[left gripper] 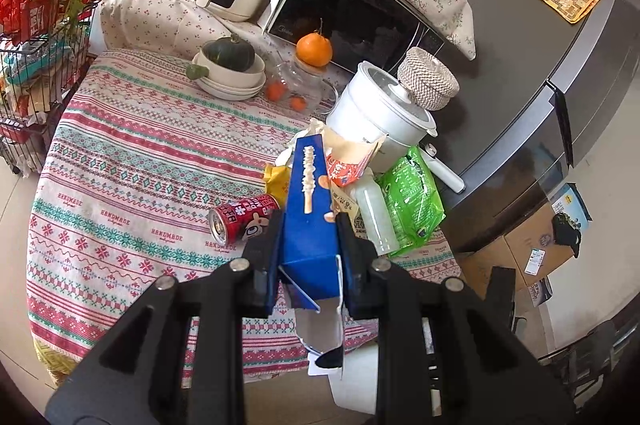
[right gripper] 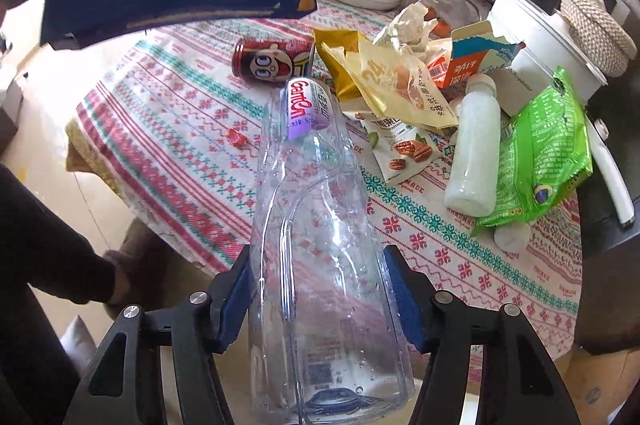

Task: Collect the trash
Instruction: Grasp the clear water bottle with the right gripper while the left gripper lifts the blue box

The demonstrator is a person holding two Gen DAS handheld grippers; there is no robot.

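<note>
Blue card fills the gap of my left claw (left gripper: 308,225): I am clenched on a long blue box (left gripper: 308,201), my pads pressed to its two sides, jaws only narrowly apart. The box runs up the middle of the left wrist view, its torn lower end hanging open below my fingers. In the right wrist view the same blue box sits in the upper left of the frame, lifted clear above the tablecloth (right gripper: 192,129).

My right claw (right gripper: 320,289) stands about half open around a clear plastic bottle (right gripper: 320,225). The bottle lies lengthwise between my blue pads (right gripper: 236,301), base towards the camera at the bottom of the frame, labelled neck pointing up toward the centre. Both pads look to be against its walls, though the clear plastic makes the contact hard to judge; I take it as a grasp.

The rest of the trash lies in a heap right of centre on the tablecloth: a red can (right gripper: 272,59) on its side, yellow wrappers (right gripper: 396,81), a small white bottle (right gripper: 474,153), a green bag (right gripper: 544,153), and a torn carton (right gripper: 468,61) beside a white pot (right gripper: 540,65).
</note>
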